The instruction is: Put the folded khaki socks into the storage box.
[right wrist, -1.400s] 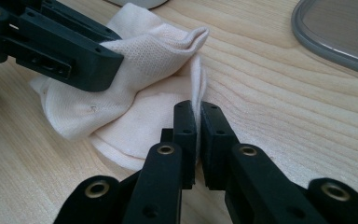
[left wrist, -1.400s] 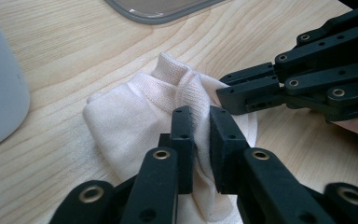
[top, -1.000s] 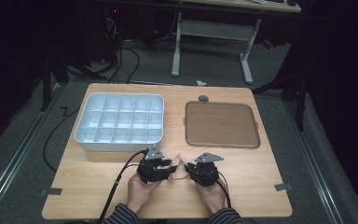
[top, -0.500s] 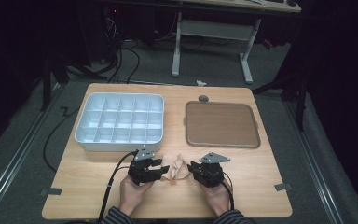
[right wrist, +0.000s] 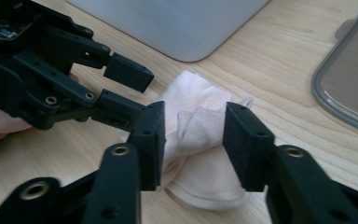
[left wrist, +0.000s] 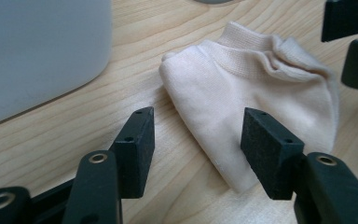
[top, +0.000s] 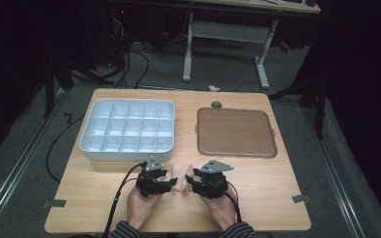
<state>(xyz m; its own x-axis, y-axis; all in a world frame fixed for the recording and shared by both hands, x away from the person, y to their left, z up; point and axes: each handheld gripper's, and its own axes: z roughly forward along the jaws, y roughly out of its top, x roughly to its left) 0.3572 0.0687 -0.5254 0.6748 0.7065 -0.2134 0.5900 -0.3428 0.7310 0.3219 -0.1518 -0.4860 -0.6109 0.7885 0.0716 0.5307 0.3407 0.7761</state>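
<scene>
A pale pink sock [top: 181, 178] lies crumpled on the wooden table [top: 258, 198] near its front edge, between my two grippers. My left gripper [top: 170, 184] points at it from the left. In the left gripper view the sock [left wrist: 251, 93] lies flat ahead of my left gripper [left wrist: 196, 126], whose jaws have just been opening and touch nothing. My right gripper [top: 192, 181] comes in from the right. Its jaws have also just been opening. In the right gripper view a raised fold of the sock [right wrist: 200, 154] stands between the jaws of my right gripper [right wrist: 194, 116], loose, with the left gripper [right wrist: 135, 91] beside it.
A white compartment tray [top: 127, 130] stands at the back left, close behind the left gripper. A brown flat tray [top: 235, 131] lies at the back right, with a small grey round thing [top: 217, 104] behind it. Both hands rest near the front edge.
Both pairs of jaws stand wider than before. The sock, held stretched between the grippers half a second ago, now lies slack on the table. The right gripper has lifted a little.
</scene>
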